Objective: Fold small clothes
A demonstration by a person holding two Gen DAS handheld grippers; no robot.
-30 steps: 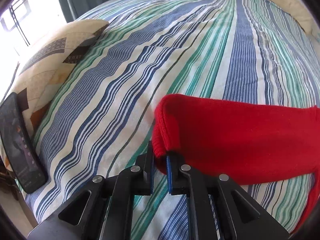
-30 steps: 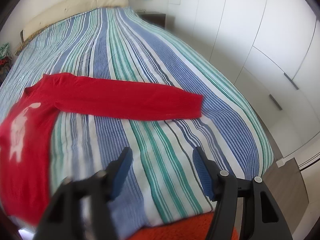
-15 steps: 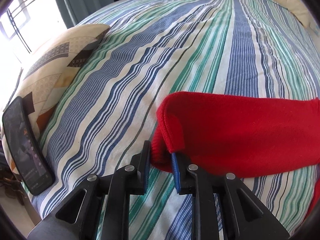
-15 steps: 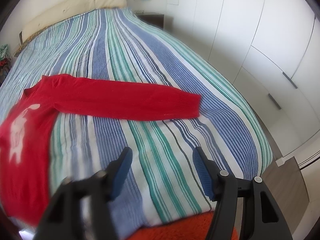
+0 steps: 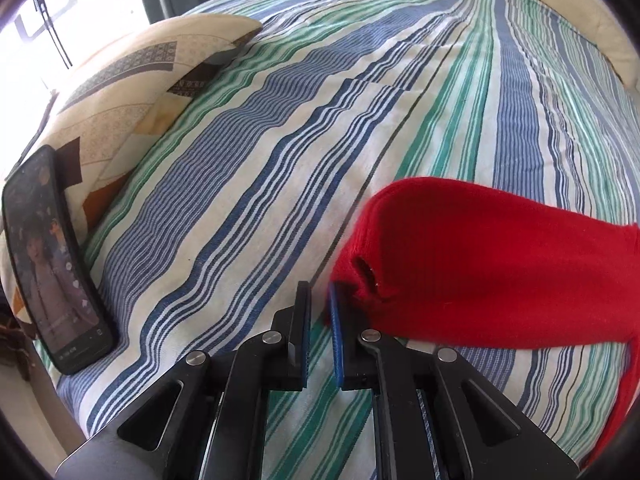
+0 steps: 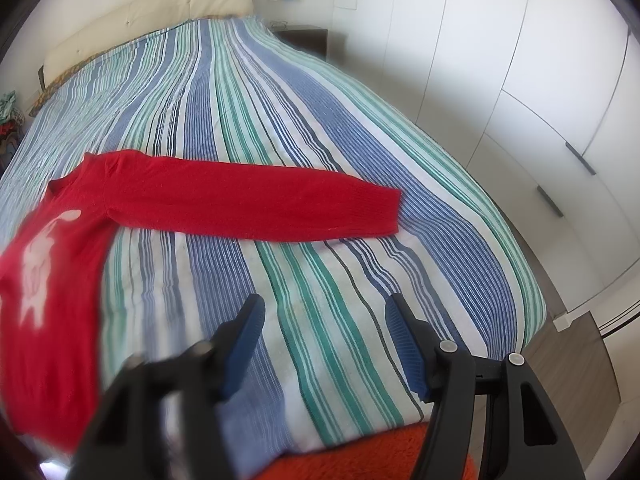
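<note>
A small red knit sweater lies on the striped bedspread. In the left wrist view one sleeve (image 5: 480, 264) lies flat, its cuff just right of my left gripper (image 5: 319, 304). That gripper's jaws stand a narrow gap apart with nothing between them; the cuff rests against the outer side of the right finger. In the right wrist view the other sleeve (image 6: 256, 200) stretches out to the right, and the body with a white print (image 6: 40, 256) lies at the left. My right gripper (image 6: 324, 316) is open and empty above the bedspread, nearer than the sleeve.
A patterned pillow (image 5: 132, 80) lies at the left with a phone (image 5: 52, 264) leaning on it near the bed's edge. White wardrobe doors (image 6: 520, 80) stand to the right of the bed. An orange rug (image 6: 360, 456) lies below the foot of the bed.
My left gripper has let go of the sleeve cuff; the cuff has dropped to the right of the jaws. The right gripper has stayed open and nearly still.
</note>
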